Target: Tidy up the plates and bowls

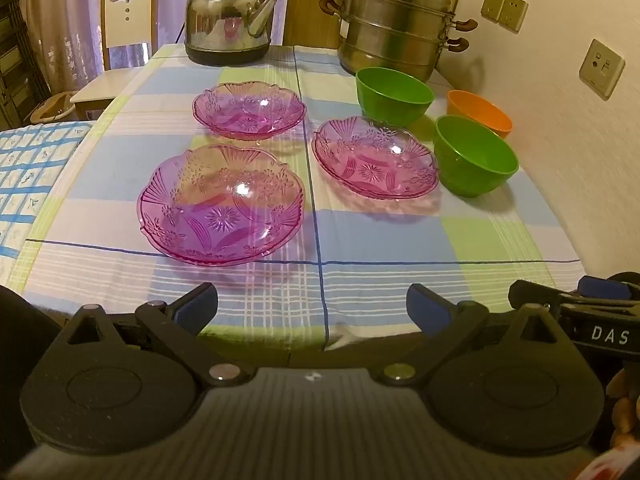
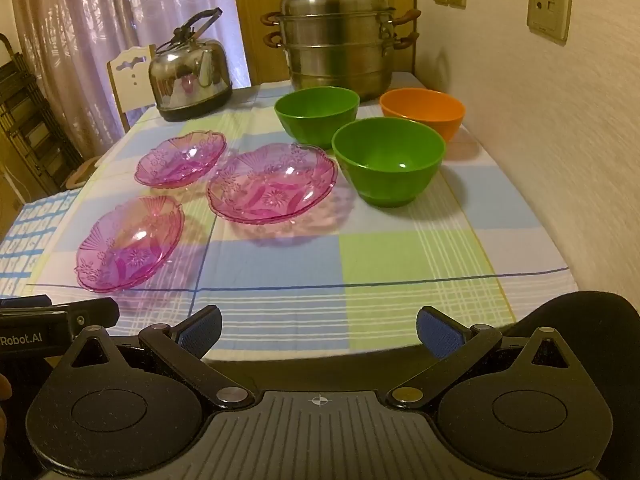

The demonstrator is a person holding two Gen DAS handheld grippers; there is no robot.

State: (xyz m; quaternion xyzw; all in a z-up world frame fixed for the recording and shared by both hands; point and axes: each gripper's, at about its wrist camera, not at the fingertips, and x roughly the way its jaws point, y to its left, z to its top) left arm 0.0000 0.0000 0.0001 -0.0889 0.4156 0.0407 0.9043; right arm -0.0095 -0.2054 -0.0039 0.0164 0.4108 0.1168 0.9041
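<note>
Checked tablecloth (image 1: 380,240) over table against pale wall (image 2: 540,128), curtain (image 2: 80,40) at far end.

Three pink glass plates: nearest plate (image 1: 222,204) at left, second plate (image 1: 374,158) to its right, third plate (image 1: 249,110) behind; all flat on cloth, apart from one another. Near green bowl (image 2: 389,160) upright, just beside second plate's right rim. Far green bowl (image 2: 317,115) behind it; orange bowl (image 2: 422,110) closest to wall. All bowls empty, unstacked.

Left gripper (image 1: 312,306): jaws spread wide, nothing between, above near table edge. Right gripper (image 2: 319,330): same, jaws wide, empty.

Steel kettle (image 2: 188,80) and stacked steamer pot (image 2: 338,48) at far end. Wooden chair (image 1: 128,20) beyond table.
</note>
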